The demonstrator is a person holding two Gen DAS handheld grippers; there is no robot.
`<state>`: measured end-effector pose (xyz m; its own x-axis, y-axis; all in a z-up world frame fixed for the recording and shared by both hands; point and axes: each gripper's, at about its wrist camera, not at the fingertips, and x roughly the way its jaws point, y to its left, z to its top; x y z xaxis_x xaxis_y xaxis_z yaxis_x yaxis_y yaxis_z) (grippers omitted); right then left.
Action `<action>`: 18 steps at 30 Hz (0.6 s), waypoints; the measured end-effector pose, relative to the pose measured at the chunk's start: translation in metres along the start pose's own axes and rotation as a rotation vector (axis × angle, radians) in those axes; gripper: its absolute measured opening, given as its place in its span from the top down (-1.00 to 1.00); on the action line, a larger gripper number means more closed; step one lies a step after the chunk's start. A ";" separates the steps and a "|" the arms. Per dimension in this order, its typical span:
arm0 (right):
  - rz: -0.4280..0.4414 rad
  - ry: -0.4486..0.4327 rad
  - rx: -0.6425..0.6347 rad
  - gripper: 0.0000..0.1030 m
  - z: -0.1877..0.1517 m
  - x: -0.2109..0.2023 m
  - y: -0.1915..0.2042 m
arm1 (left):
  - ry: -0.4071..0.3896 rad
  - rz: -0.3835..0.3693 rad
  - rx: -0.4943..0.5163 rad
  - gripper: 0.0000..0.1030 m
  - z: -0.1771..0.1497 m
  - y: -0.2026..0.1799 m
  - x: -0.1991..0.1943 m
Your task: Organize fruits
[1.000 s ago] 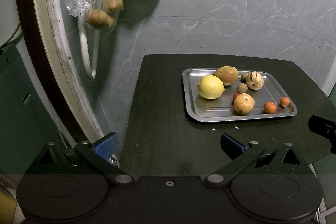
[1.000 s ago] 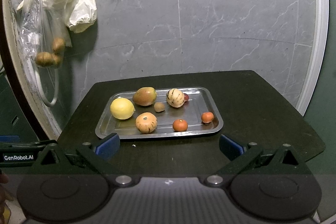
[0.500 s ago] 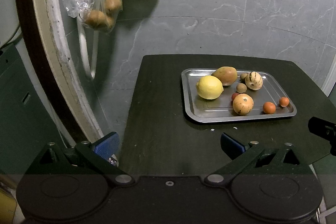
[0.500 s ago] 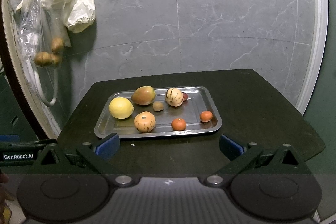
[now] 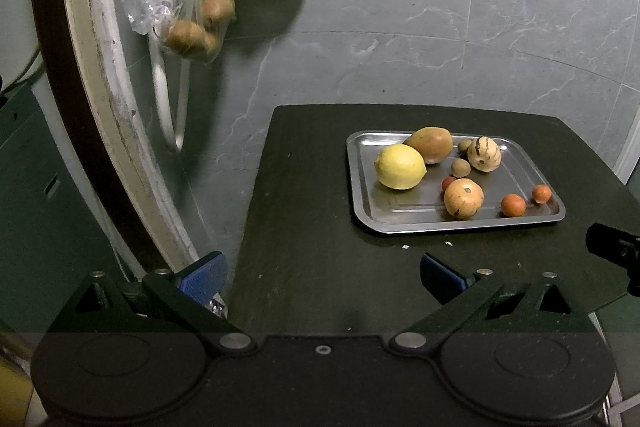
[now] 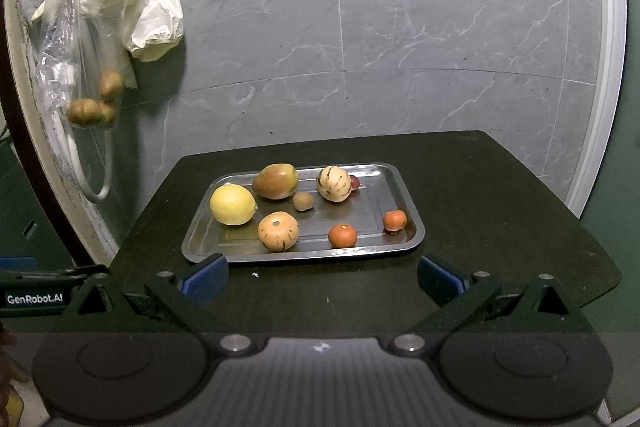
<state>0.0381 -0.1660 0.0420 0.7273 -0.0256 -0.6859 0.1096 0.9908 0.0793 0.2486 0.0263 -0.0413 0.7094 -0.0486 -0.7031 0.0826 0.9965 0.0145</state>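
A steel tray (image 6: 404, 187) (image 5: 362, 187) on a dark table holds several fruits: a yellow lemon (image 6: 233, 205) (image 5: 400, 166), a mango (image 6: 275, 181) (image 5: 429, 144), a striped pale melon (image 6: 333, 183) (image 5: 484, 153), an orange round fruit (image 6: 278, 231) (image 5: 463, 197), a small brown fruit (image 6: 303, 201) and two small orange fruits (image 6: 343, 236) (image 6: 395, 220). My right gripper (image 6: 322, 277) is open, just before the tray's near rim. My left gripper (image 5: 322, 273) is open over the table's near left edge, well short of the tray. Both hold nothing.
The dark table (image 6: 500, 207) stands against a grey marble wall. Clear and cream plastic bags (image 6: 100, 27) with brown fruits hang at the upper left beside a pale curved frame (image 5: 100, 87). White crumbs (image 5: 406, 247) lie before the tray. The right gripper's tip (image 5: 612, 251) shows at the left view's right edge.
Both grippers have eased slightly back and shifted; the tray sits a little farther up and left in the views. Nothing was grasped or released.
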 end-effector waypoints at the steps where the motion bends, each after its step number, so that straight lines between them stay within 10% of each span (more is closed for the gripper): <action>1: -0.001 0.000 0.001 -1.00 0.000 0.000 0.001 | -0.003 -0.003 0.003 -0.99 0.000 0.000 -0.001; 18: -0.001 0.007 0.006 -1.00 0.001 0.003 -0.001 | 0.008 -0.010 0.017 -0.99 0.003 0.000 0.004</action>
<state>0.0405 -0.1668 0.0404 0.7225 -0.0259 -0.6909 0.1145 0.9900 0.0827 0.2530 0.0255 -0.0420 0.7031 -0.0583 -0.7087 0.1016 0.9946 0.0190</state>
